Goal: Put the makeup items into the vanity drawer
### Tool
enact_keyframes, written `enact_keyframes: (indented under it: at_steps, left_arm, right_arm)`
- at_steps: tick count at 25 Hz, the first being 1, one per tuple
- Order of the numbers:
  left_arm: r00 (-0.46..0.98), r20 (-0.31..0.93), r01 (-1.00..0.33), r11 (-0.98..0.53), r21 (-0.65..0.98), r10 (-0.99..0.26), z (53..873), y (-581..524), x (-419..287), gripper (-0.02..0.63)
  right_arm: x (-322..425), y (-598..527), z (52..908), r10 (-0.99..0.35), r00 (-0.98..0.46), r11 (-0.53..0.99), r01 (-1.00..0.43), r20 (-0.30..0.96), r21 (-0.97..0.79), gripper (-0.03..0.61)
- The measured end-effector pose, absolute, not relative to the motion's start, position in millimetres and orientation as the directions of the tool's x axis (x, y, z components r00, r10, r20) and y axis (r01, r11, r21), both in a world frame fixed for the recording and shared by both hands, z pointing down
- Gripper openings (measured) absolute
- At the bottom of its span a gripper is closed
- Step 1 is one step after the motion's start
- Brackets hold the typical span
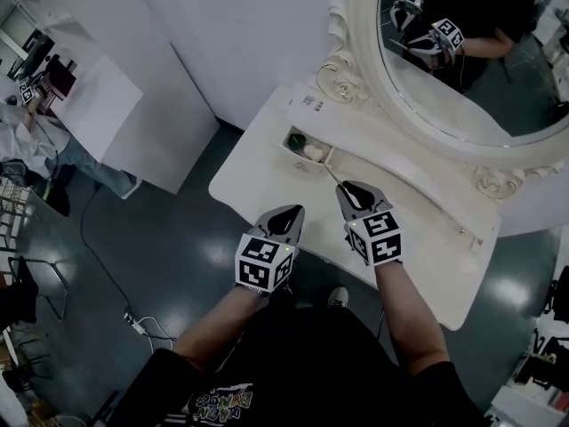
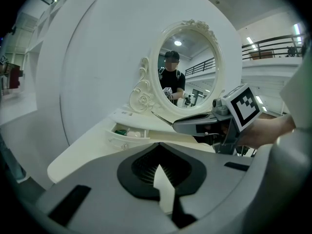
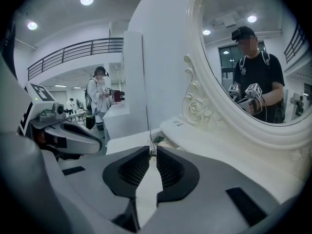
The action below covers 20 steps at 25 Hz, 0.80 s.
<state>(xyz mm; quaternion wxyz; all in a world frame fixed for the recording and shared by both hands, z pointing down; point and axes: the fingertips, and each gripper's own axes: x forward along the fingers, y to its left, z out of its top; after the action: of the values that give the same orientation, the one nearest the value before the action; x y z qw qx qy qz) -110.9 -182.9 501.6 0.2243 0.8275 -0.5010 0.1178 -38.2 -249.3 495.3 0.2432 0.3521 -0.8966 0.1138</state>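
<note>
Dark shirt [image 1: 302, 354] and bare forearms filled the bottom of the head view, with a gripper in each hand held out over the vanity.

A thin metal tool [image 2: 162, 118], too slender to name for sure, perhaps tweezers, stuck out of the right gripper [image 3: 152, 154]. Its jaws were pinched together on the tool's rear end. The free tip pointed toward the open drawer [image 2: 125, 139] but stood short of it, above the tabletop. In the drawer lay a green item [image 1: 296, 138] and a pale pink piece [image 1: 313, 154].

By its look the tool was light, stiff and slick. So fine a shaft could pivot or slide between the pads, and a grip nearer its middle would likely have held it steadier. It seemed best let go low over the drawer, since it would bounce or skate on a hard surface.

The left gripper [image 2: 158, 169] hung just beside the right one, nearer the table's front edge, with its jaws drawn together on nothing.

Around them spread the white vanity top [image 1: 267, 176]. Behind it rose the oval mirror frame [image 1: 360, 52] with a carved rose [image 1: 342, 74] at its foot, and dark glossy floor [image 1: 178, 247] lay below.
</note>
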Motion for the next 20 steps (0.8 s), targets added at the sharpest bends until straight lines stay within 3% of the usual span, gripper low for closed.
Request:
enact_keyframes:
  at_steps: [20]
  left_arm:
    - [0.491,0.462,-0.871,-0.403,0.281,-0.739,533.7,-242.4,-176.0,0.008]
  right_arm:
    - [-101.2,-326.8,549.6,-0.536,-0.555,0.735,-0.677,0.636,0.028,0.067]
